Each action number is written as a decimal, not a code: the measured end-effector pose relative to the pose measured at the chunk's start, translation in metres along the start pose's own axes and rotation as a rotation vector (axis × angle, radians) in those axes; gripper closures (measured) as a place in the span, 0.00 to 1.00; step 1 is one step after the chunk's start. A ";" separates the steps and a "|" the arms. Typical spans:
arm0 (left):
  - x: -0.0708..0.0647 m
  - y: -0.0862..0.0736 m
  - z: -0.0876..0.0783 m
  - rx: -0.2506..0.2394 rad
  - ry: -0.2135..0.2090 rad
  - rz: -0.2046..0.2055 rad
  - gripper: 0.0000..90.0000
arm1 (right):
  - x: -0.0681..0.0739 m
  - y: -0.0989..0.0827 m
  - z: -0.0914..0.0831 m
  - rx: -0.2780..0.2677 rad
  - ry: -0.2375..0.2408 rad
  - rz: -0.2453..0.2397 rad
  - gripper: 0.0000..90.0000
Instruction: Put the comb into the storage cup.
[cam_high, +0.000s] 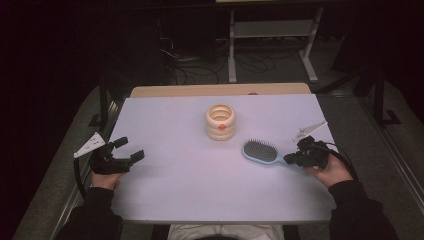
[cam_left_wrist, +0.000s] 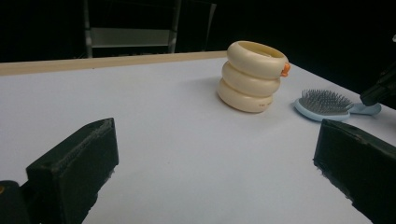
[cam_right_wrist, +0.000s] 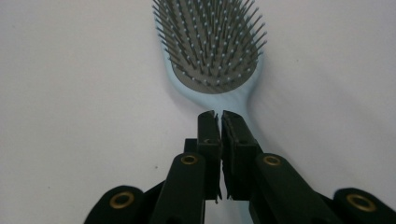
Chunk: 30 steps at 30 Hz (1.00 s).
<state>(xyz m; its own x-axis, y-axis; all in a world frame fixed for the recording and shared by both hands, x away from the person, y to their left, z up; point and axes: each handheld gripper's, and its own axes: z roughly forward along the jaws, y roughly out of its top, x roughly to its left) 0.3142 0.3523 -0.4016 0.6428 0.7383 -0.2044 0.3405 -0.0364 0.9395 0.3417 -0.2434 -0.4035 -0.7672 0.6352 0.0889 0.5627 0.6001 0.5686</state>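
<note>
A light blue hairbrush (cam_high: 260, 150) lies bristles up on the white table (cam_high: 200, 190), right of the middle, with its handle pointing right. My right gripper (cam_high: 289, 159) sits at that handle. In the right gripper view its jaws (cam_right_wrist: 219, 114) stand almost together over the handle, a thin slit between them and nothing in it, and the hairbrush head (cam_right_wrist: 210, 42) lies just beyond. My left gripper (cam_high: 131, 148) rests open near the table's left edge, its jaws wide apart (cam_left_wrist: 217, 128) with nothing between them.
A cream holder shaped like stacked rings (cam_high: 220, 122), with an orange knob on it, stands upright behind the brush near the table's middle. From the left gripper view the ring holder (cam_left_wrist: 252, 77) and the hairbrush (cam_left_wrist: 324, 101) lie far ahead. A metal rack stands beyond the table.
</note>
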 end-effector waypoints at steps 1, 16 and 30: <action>0.000 0.000 0.000 0.001 0.000 -0.001 0.00 | 0.000 0.001 -0.001 -0.002 0.001 -0.002 0.92; 0.000 0.000 0.000 0.000 0.001 0.000 0.00 | 0.001 0.013 -0.019 -0.017 -0.023 -0.045 0.60; 0.001 0.000 0.000 -0.002 0.000 -0.008 0.00 | 0.000 0.027 -0.010 0.075 -0.018 -0.067 0.05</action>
<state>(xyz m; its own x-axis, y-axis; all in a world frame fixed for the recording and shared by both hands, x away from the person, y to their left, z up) 0.3145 0.3532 -0.4017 0.6404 0.7383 -0.2118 0.3439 -0.0291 0.9385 0.3536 -0.2318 -0.3802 -0.7983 0.6011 0.0374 0.5326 0.6756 0.5098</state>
